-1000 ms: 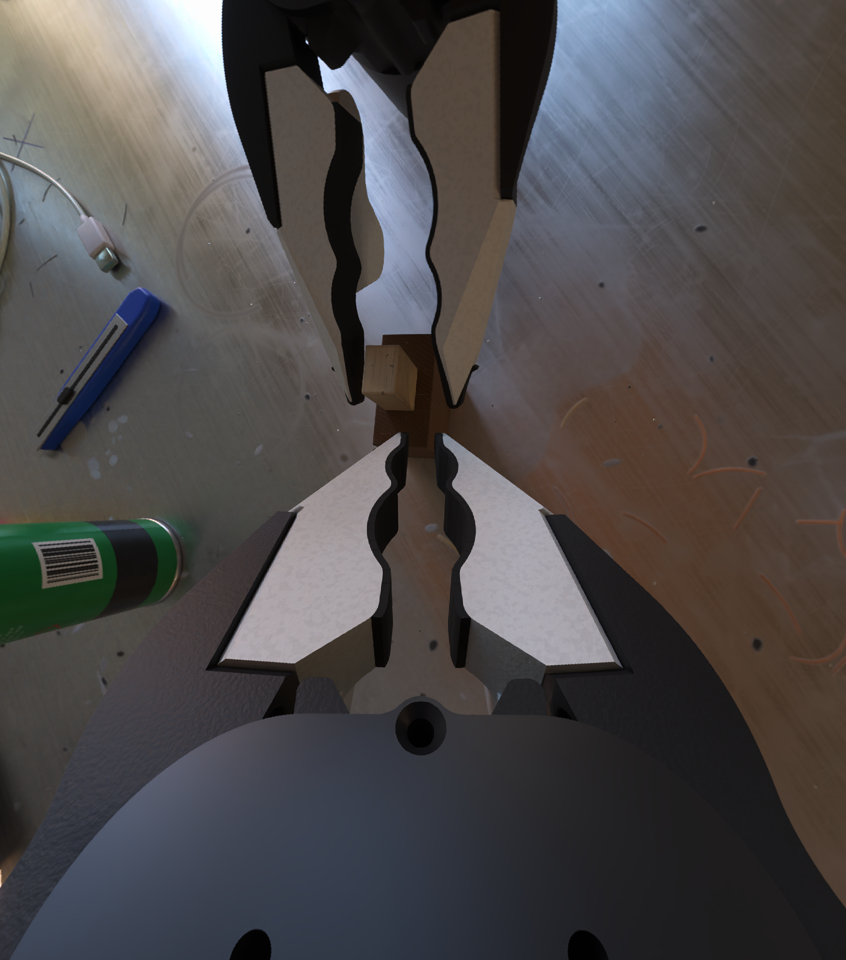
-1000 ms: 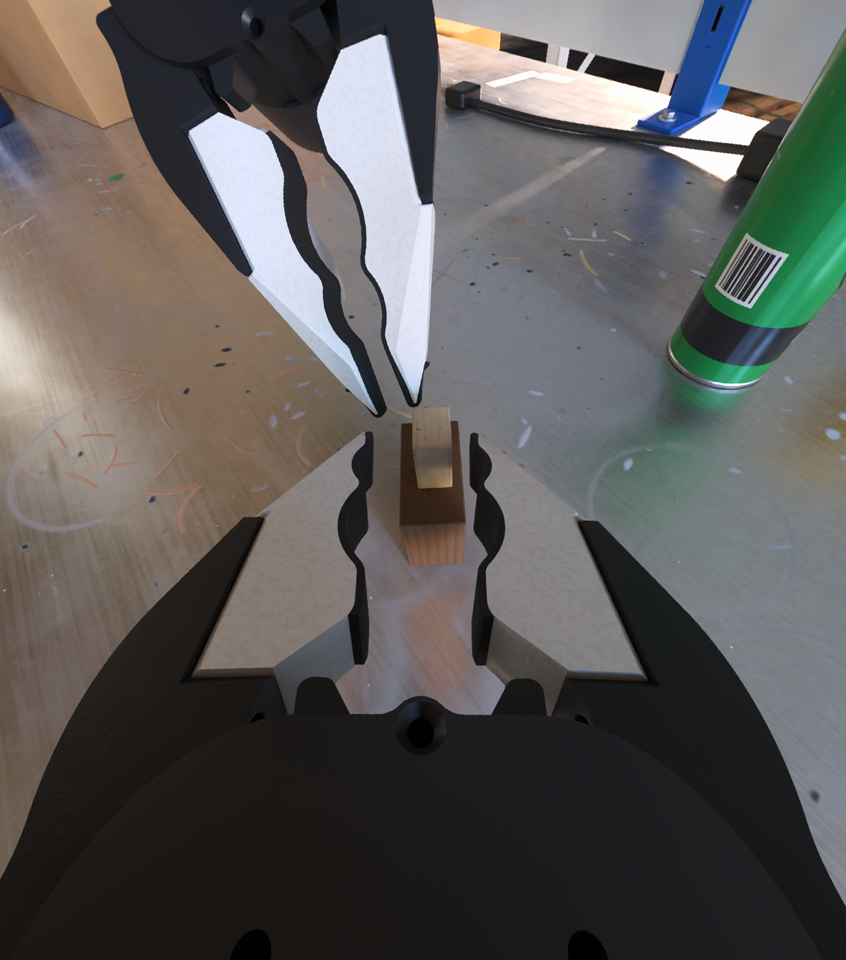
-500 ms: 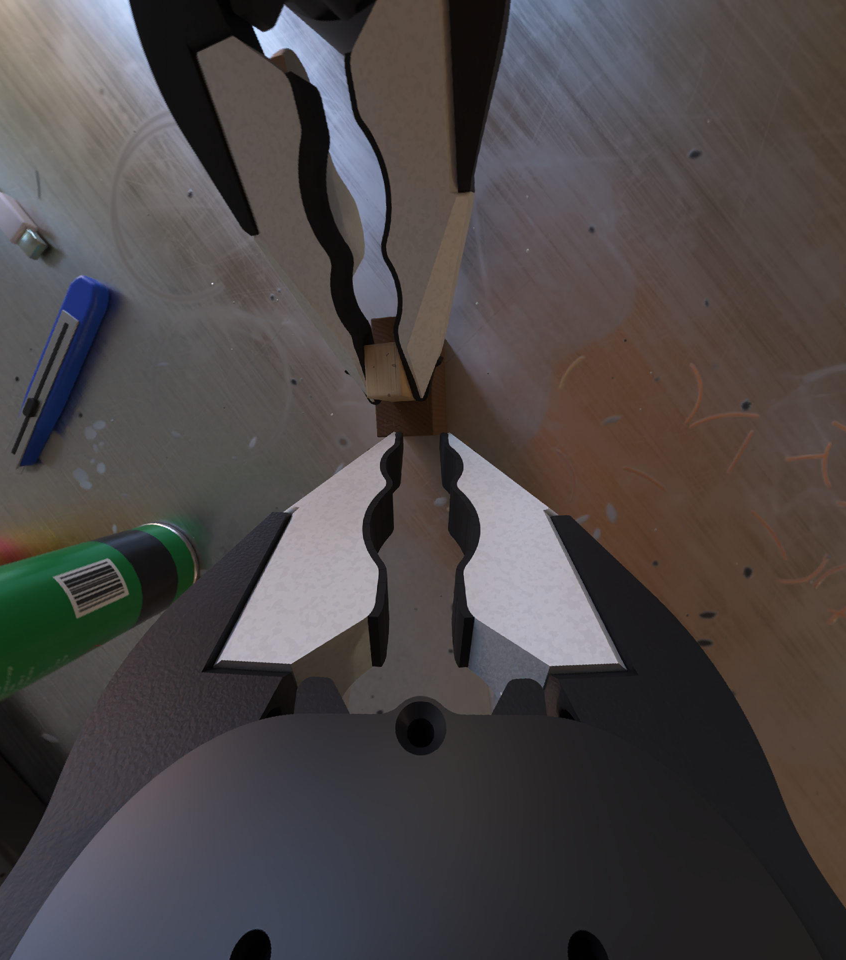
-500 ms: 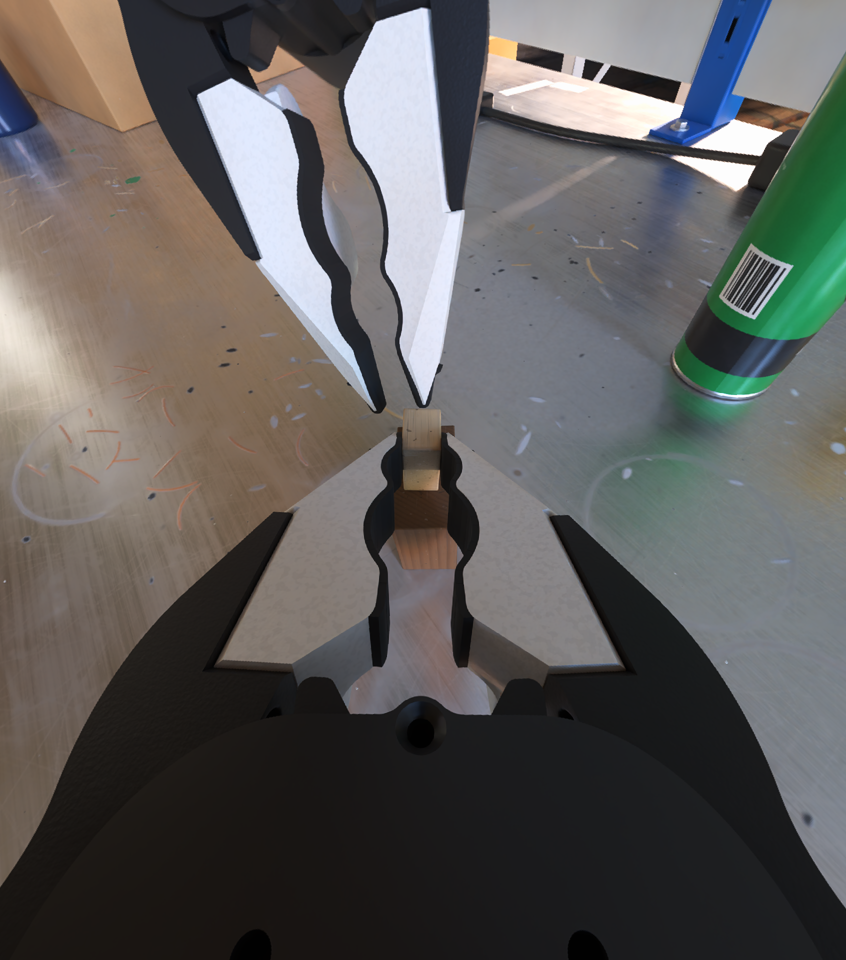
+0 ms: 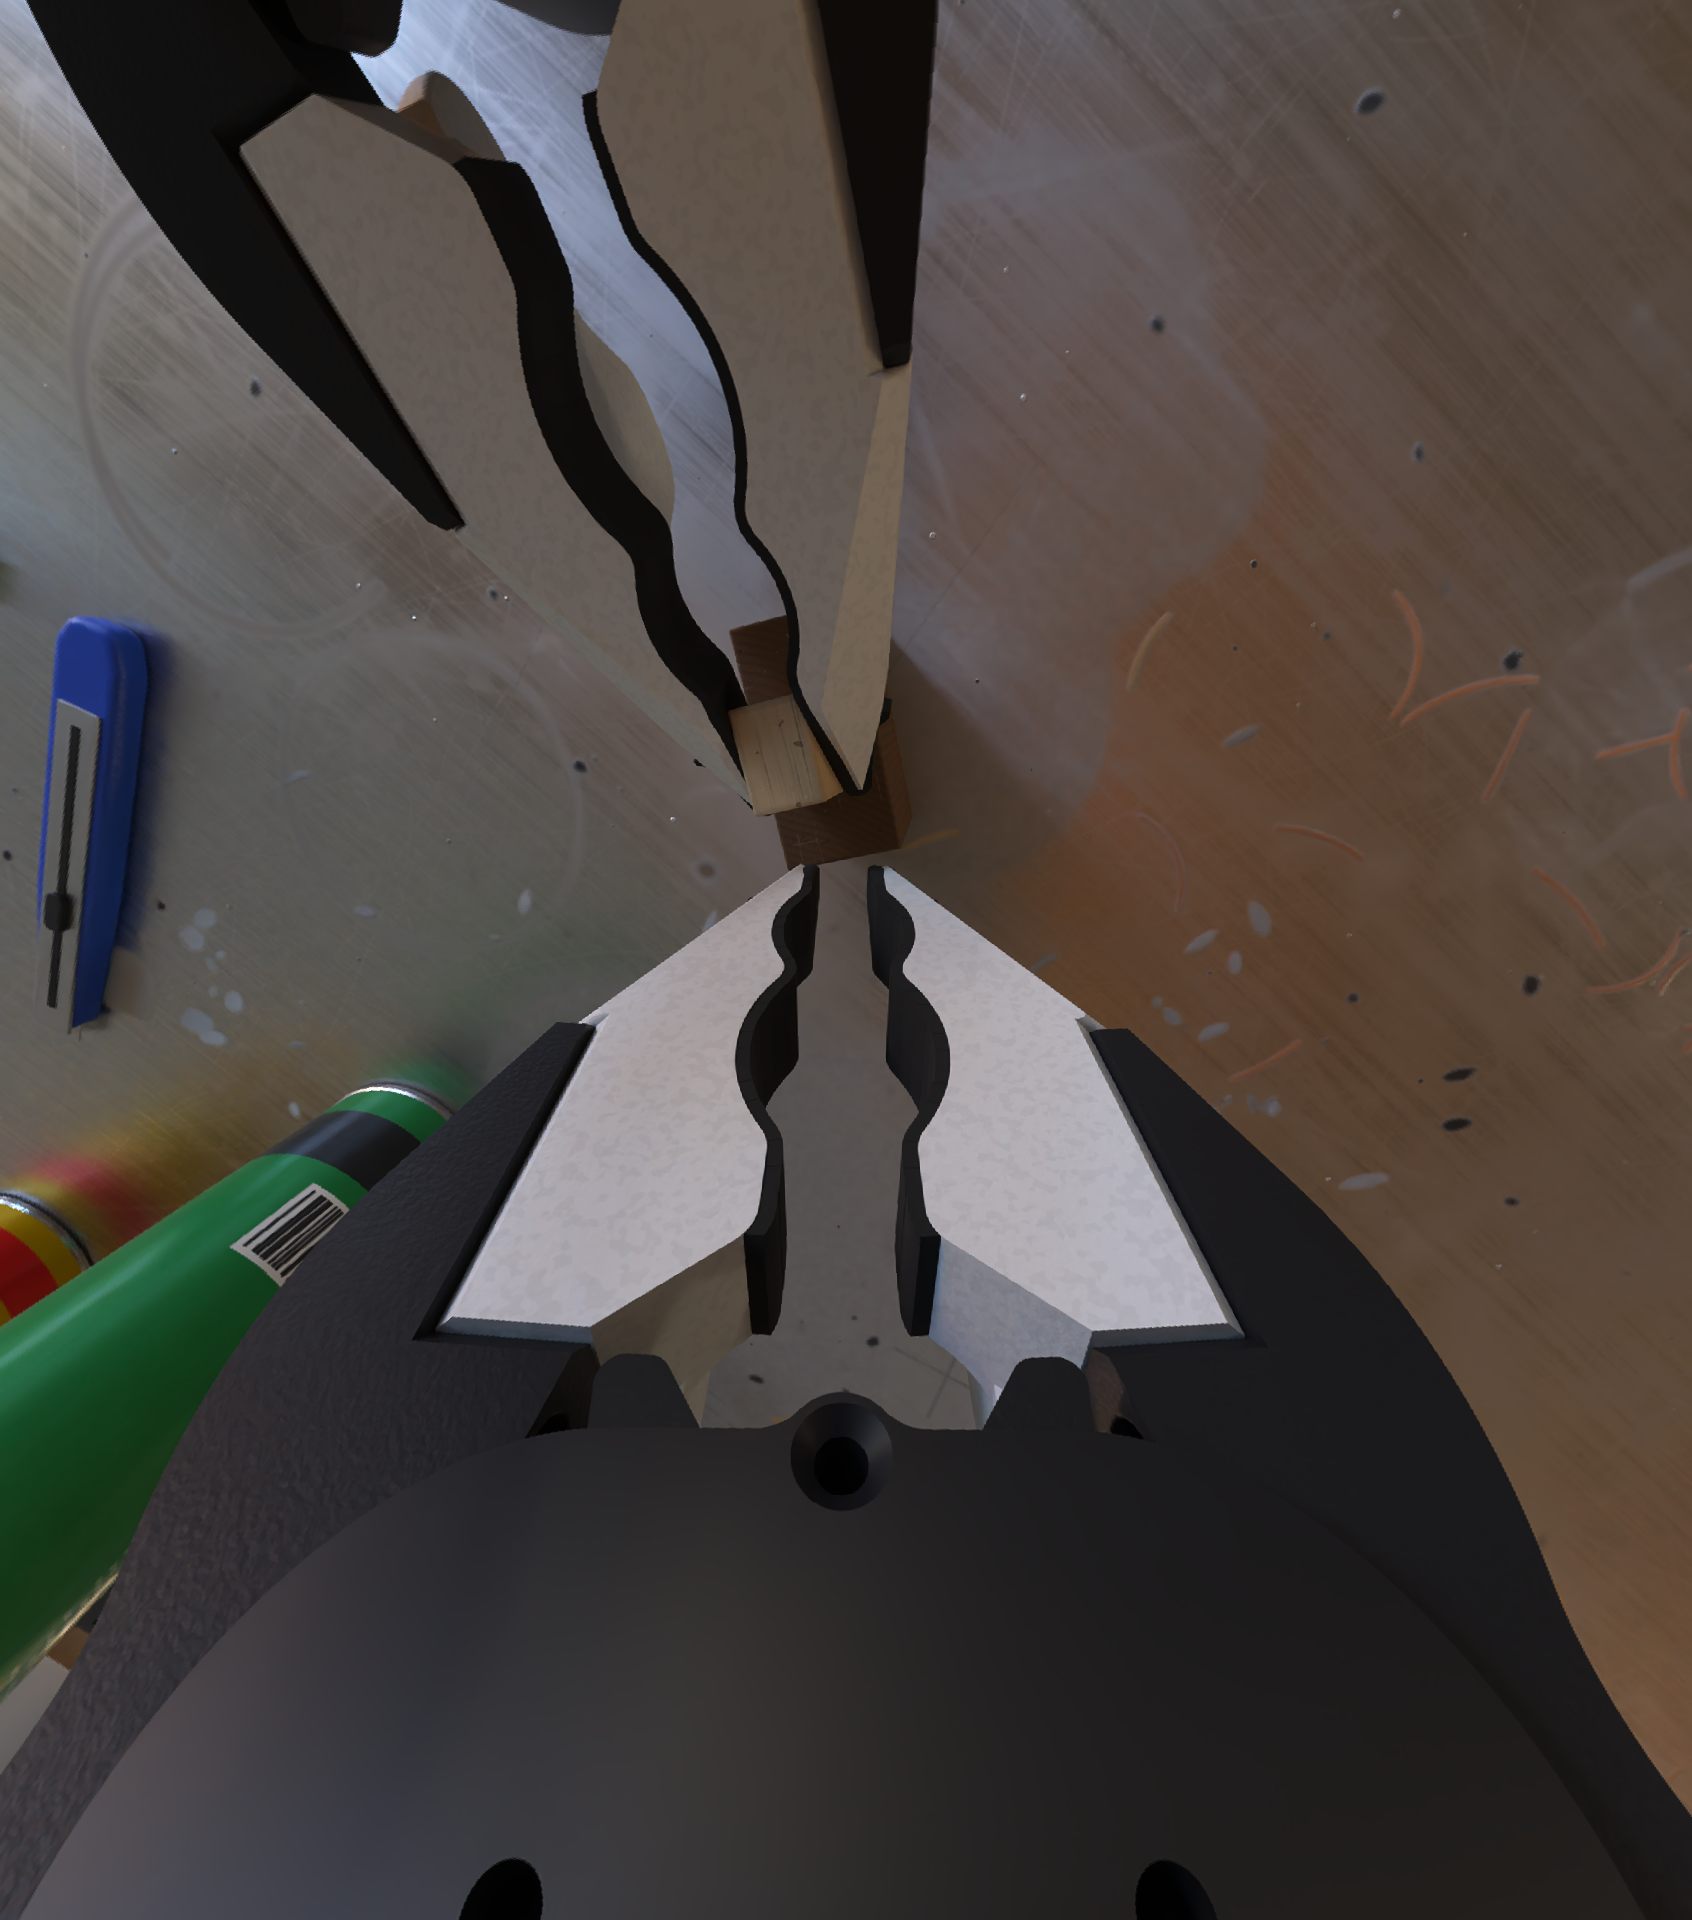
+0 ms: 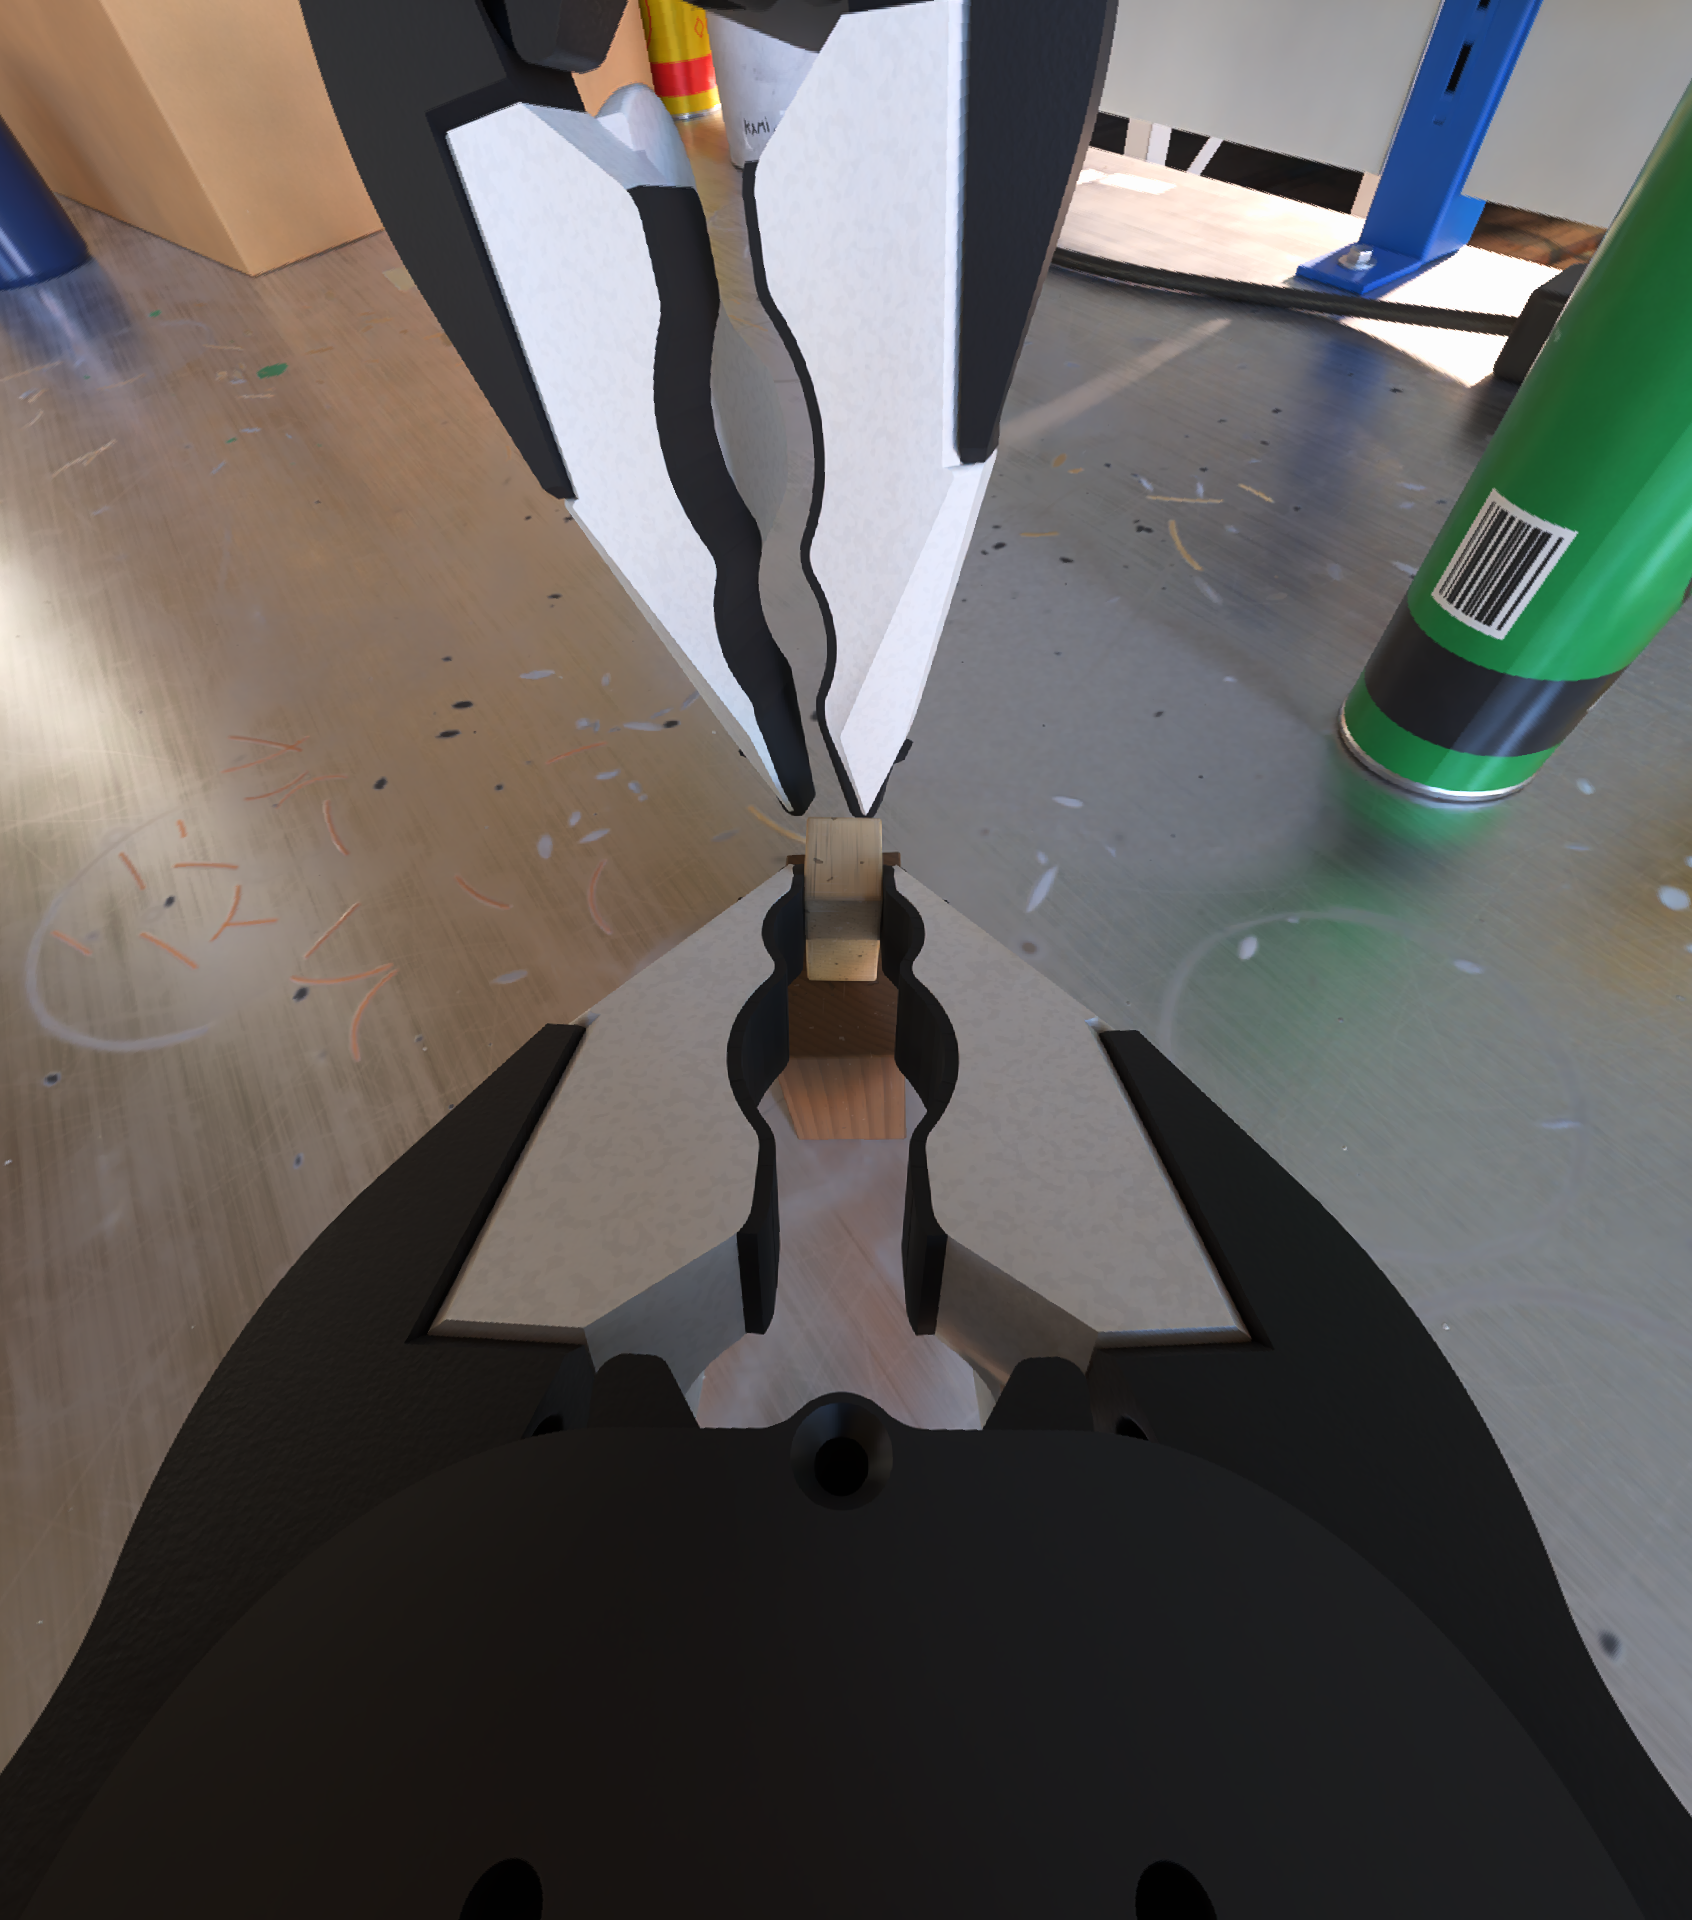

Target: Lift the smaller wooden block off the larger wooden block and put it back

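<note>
The right gripper (image 6: pixel 842 914) has its fingers closed against the sides of the smaller wooden block (image 6: pixel 843 899), a pale piece just above mid-frame in the right wrist view; its long axis runs up the picture, away from the camera. Whether it rests on the larger wooden block (image 6: pixel 842 1081) or is raised off it cannot be told. The dark larger block runs the same way beneath it, mostly hidden by the fingers, with only its top and lighter near end showing. In the left wrist view the left gripper (image 5: pixel 842 873) has its jaws narrow with nothing between them, tips just short of the larger block's end (image 5: pixel 837 826); the small block (image 5: pixel 780 764) shows there as a pale end face, half covered by the other gripper's fingertips. The green can (image 6: pixel 1590 499) at right is cut off by the frame, well apart from the blocks, like the blue utility knife (image 5: pixel 89 810) at left. The scratched table (image 6: pixel 198 644) lies open on both sides of the blocks.
</note>
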Controlling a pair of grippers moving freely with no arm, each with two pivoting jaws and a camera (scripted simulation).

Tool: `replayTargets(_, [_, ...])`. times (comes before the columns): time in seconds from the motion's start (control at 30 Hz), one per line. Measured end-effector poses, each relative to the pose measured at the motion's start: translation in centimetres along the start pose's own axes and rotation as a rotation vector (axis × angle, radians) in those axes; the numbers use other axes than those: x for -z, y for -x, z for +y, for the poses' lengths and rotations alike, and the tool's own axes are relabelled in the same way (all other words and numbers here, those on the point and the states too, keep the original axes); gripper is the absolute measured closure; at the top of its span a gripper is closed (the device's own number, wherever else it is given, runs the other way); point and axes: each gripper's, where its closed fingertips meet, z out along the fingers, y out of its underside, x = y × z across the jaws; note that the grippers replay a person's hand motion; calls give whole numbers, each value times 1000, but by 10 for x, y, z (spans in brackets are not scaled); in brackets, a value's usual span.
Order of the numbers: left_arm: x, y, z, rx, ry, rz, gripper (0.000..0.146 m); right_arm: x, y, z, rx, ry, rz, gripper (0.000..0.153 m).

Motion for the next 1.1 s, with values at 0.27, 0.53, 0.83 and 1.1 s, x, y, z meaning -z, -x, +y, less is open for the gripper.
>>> replayTargets(0.27, [0, -2, 0, -17, -43, -63, 138, 0, 1, 0, -15, -6, -16, 140])
replayTargets(0.53, [0, -3, 0, 25, -118, -132, 138, -1, 2, 0, -12, -6, -14, 140])
replayTargets(0.83, [0, -4, -2, 52, -229, -123, 138, 0, 4, -1, -23, -21, 4, 140])
replayTargets(1.1, [0, -7, -5, 34, -263, -185, 138, 4, 0, -10, -139, -62, 99, 140])
